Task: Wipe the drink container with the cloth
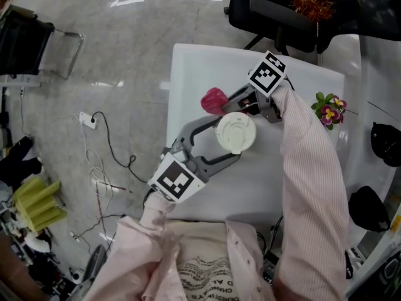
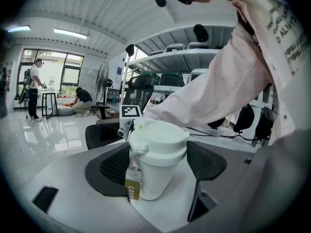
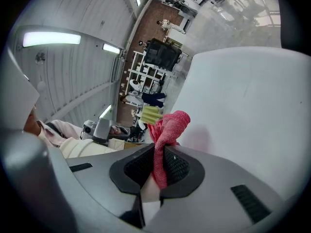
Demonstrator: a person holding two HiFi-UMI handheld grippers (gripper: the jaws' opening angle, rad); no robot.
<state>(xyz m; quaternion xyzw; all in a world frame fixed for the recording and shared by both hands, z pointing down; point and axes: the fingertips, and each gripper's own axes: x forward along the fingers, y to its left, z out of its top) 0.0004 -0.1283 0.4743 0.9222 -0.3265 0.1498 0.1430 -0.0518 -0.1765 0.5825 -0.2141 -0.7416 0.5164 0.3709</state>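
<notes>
While the cup (image 1: 236, 132) stood upright near the middle of the white table (image 1: 200, 68), the left gripper (image 2: 158, 165) was closed on it from both sides, a dark pad against each edge of its lid. A small tag (image 2: 132, 188) hung down the cup's side. Just beyond the cup, the right gripper (image 3: 158, 166) was clamped tight on a pink cloth (image 1: 214, 100). The cloth's bunched end stuck out past the jaws, close beside the cup; whether it touched could not be told. Farther right on the table lay a small bunch of flowers (image 1: 330, 109). Past the table's far edge stood a black chair (image 1: 276, 11).
</notes>
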